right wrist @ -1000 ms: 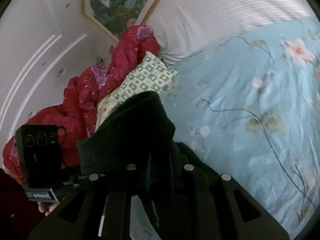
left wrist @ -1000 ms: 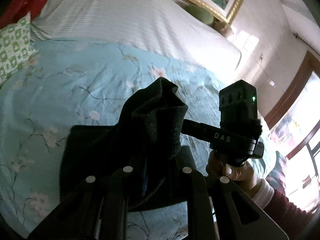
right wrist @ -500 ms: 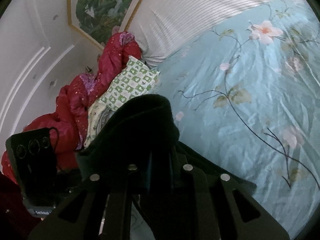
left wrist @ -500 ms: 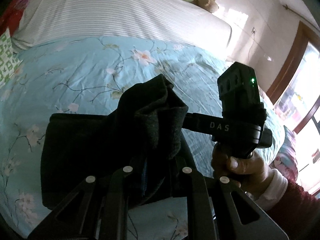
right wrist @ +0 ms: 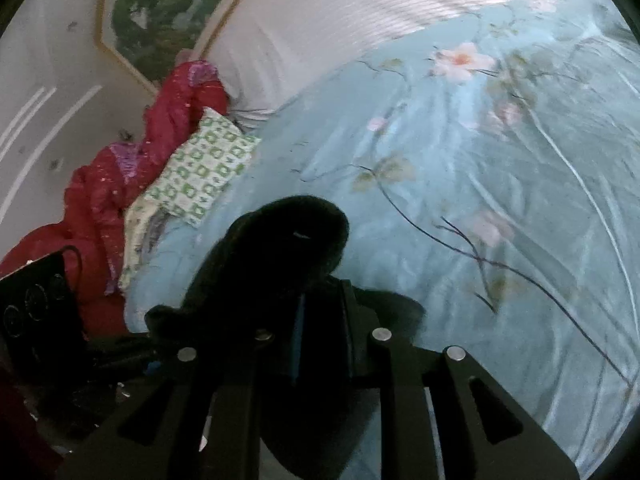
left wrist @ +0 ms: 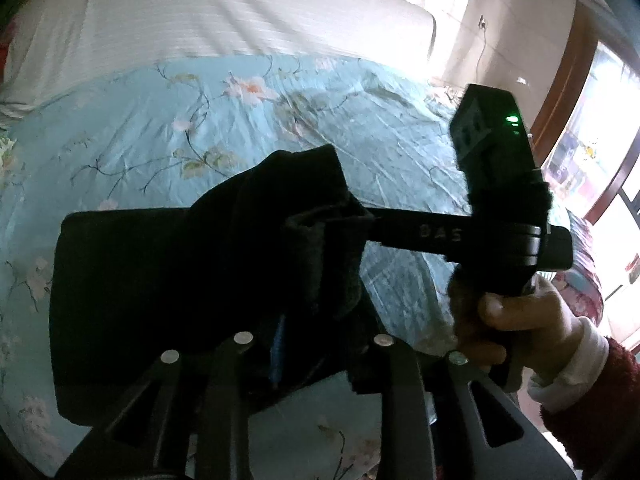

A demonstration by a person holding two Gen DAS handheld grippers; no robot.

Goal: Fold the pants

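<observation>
The black pants [left wrist: 168, 292] lie partly flat on the light blue floral bedspread [left wrist: 248, 120], with one end lifted. My left gripper [left wrist: 308, 320] is shut on a bunched edge of the pants. My right gripper [right wrist: 316, 320] is shut on the same lifted edge of the pants [right wrist: 280, 256]. In the left wrist view the right gripper's body [left wrist: 496, 208] reaches in from the right, its fingers buried in the cloth. Both grippers hold the cloth close together above the bed. The fingertips are hidden by fabric.
A white striped sheet [left wrist: 224, 12] covers the head of the bed. A green-patterned pillow [right wrist: 200, 172] and a red quilt [right wrist: 104, 200] lie at the bed's left side. A window and door frame [left wrist: 592, 152] stand to the right.
Both grippers have carried the held pants edge forward across the bed. More of the pants now lies flat and spread to the left.
</observation>
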